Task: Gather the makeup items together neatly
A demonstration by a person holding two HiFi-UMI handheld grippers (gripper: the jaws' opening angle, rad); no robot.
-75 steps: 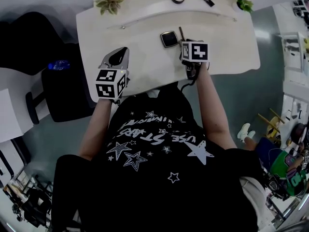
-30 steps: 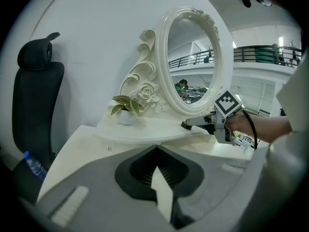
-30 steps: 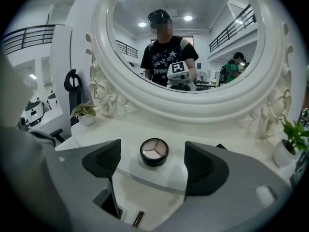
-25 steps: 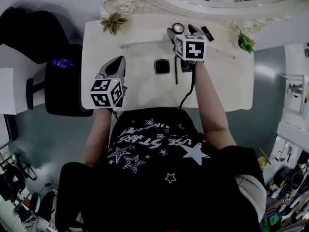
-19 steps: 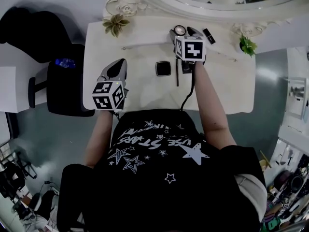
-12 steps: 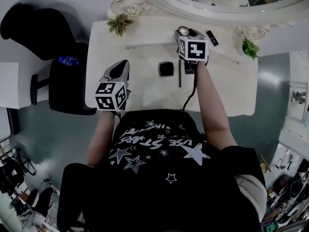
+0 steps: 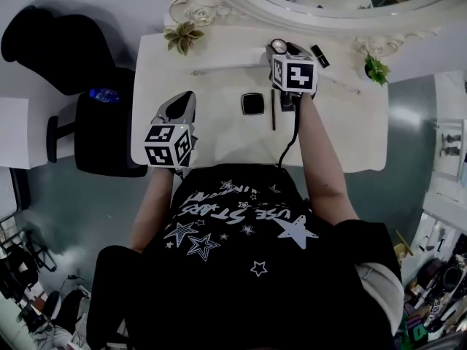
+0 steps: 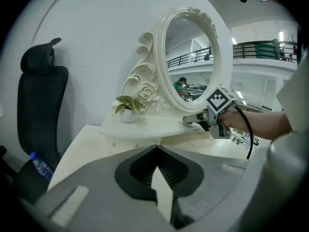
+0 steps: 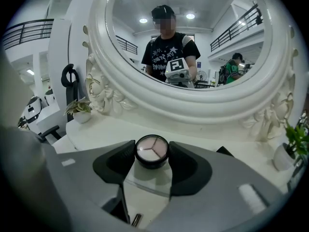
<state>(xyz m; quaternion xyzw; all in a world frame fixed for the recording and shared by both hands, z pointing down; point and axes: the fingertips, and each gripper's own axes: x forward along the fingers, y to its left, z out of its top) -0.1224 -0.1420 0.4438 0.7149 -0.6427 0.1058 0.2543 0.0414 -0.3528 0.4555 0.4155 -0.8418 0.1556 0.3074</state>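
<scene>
- The right gripper is held at the back of the white counter, just below the mirror. Its jaws have just been closing and are now set against both sides of a round pot (black, with a pale lid split into three parts), which stands on the counter.
- The left gripper is held over the near left part of the counter, well apart from the makeup. Its jaws are brought together at the tips, and nothing is held between them.
- A square compact is seen lying flat near the middle of the counter. A pencil, thin and dark, is laid just beside it on the right, pointing away from the person.
- A black lipstick is seen at the back of the counter, near the round pot and to its right, lying at a slant.
- A potted plant is placed at the back left corner of the counter, and a second plant at the back right.
- A black chair is seen to the left of the counter, and a blue bottle lies on a dark seat beside it.
</scene>
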